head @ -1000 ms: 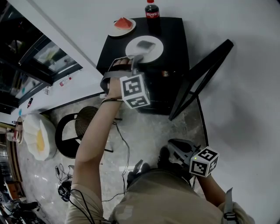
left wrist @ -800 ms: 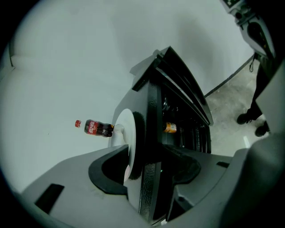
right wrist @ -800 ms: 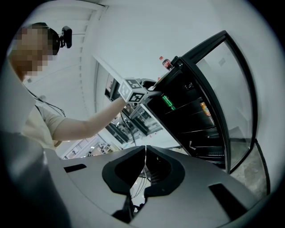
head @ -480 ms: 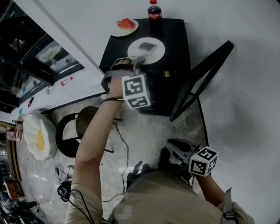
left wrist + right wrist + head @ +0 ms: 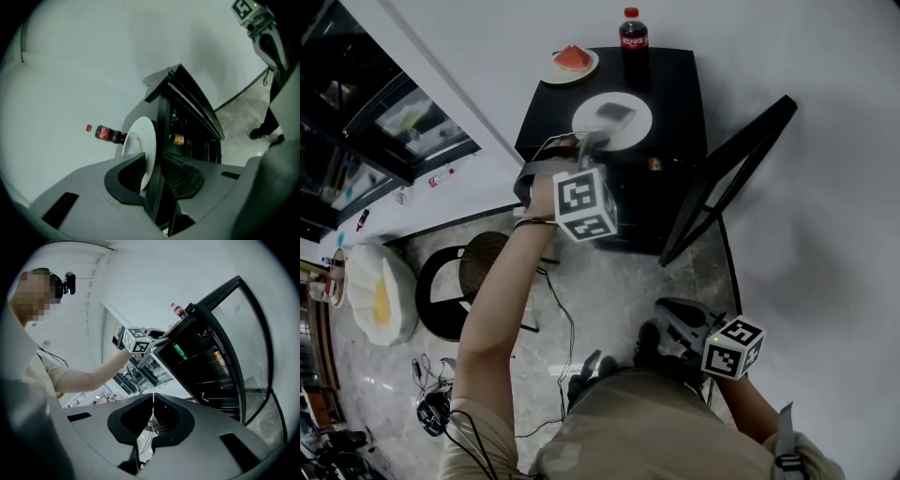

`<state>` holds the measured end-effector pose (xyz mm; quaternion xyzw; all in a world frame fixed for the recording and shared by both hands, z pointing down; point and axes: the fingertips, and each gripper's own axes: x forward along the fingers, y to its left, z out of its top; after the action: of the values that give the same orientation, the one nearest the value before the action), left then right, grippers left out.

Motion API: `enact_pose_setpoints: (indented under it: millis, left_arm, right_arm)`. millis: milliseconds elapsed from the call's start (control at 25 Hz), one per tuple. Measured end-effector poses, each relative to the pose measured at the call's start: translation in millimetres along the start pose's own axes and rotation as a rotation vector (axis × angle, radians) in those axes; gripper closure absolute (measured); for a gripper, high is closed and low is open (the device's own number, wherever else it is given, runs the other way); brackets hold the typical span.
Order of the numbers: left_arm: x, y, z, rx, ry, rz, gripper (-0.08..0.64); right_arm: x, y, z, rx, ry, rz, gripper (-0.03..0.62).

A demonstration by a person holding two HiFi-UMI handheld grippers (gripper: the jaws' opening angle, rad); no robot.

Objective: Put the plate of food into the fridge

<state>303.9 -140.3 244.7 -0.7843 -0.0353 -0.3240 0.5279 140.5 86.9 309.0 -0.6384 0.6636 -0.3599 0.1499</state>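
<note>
The main risk is the hold itself. The left gripper (image 5: 154, 166) has just been closing its jaws on the near rim of the plate of food (image 5: 636, 127), and the pads now look pressed on that thin edge alone. If the plate is lifted by 1 side, I judge that it will sag at the far edge, so the grey piece of food (image 5: 614, 112) could slide off or the rim could slip out of the pads. A forward push would send the plate toward the cola bottle (image 5: 633, 37), which stands upright at the far edge of the fridge (image 5: 670, 84) top. The right gripper (image 5: 152, 401) hangs low by the person's waist, its jaws together on nothing, so it gives no support. The glass door (image 5: 727, 178) stands open, and the plate could clip it on the way down.

The plate of food sits at the middle of the fridge top and carries only that 1 piece. A second plate (image 5: 561, 71) at the far left corner holds a red watermelon slice (image 5: 573, 56). Inside the fridge, a green can (image 5: 179, 351) lies on an upper shelf and an orange can (image 5: 217, 357) stands 1 shelf lower. Either could be struck by a tilted plate.
</note>
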Motion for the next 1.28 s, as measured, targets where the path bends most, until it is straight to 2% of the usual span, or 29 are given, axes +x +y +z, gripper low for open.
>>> enact_pose_setpoints:
  millis: [120, 360, 520, 600, 760, 840, 960, 1040, 1080, 1120, 1200, 1280]
  left_arm:
    - [-7, 3, 0, -0.013, -0.012, 0.02, 0.503]
    - [-10, 0, 0, -0.016, -0.025, 0.039, 0.509]
    - [-14, -3, -1, -0.037, -0.028, 0.042, 0.509]
    - [-15, -5, -1, -0.037, -0.032, 0.045, 0.509]
    - [-20, -10, -1, -0.033, -0.044, 0.06, 0.511]
    - [-24, -10, -1, -0.023, -0.045, 0.08, 0.512]
    - [-29, -12, 0, -0.029, -0.05, 0.081, 0.514]
    - [-31, -14, 3, -0.036, -0.064, 0.071, 0.514]
    - [-32, -15, 4, -0.035, -0.07, 0.07, 0.514]
    - [-34, -15, 5, -0.031, -0.075, 0.073, 0.514]
    - [-38, -16, 6, -0.025, -0.084, 0.08, 0.515]
    - [-40, -17, 6, -0.024, -0.091, 0.084, 0.515]
  right_arm:
    - [2, 1, 3, -0.009, -0.002, -0.004, 0.571]
    - [10, 0, 10, -0.039, 0.006, 0.011, 0.569]
    - [15, -1, 19, 0.062, -0.029, 0.085, 0.569]
    - [17, -9, 24, 0.078, -0.036, 0.059, 0.569]
    - [26, -34, 48, 0.031, -0.06, -0.047, 0.569]
    - [35, -39, 72, 0.082, -0.119, -0.016, 0.569]
    - [53, -28, 124, 0.137, -0.217, 0.081, 0.568]
    - [59, -38, 150, 0.166, -0.259, 0.065, 0.553]
    - [61, -46, 160, 0.179, -0.269, 0.04, 0.504]
    - [63, -55, 168, 0.213, -0.275, 0.007, 0.489]
    - [70, -69, 181, 0.314, -0.292, -0.033, 0.489]
    - [82, -70, 197, 0.361, -0.318, -0.015, 0.485]
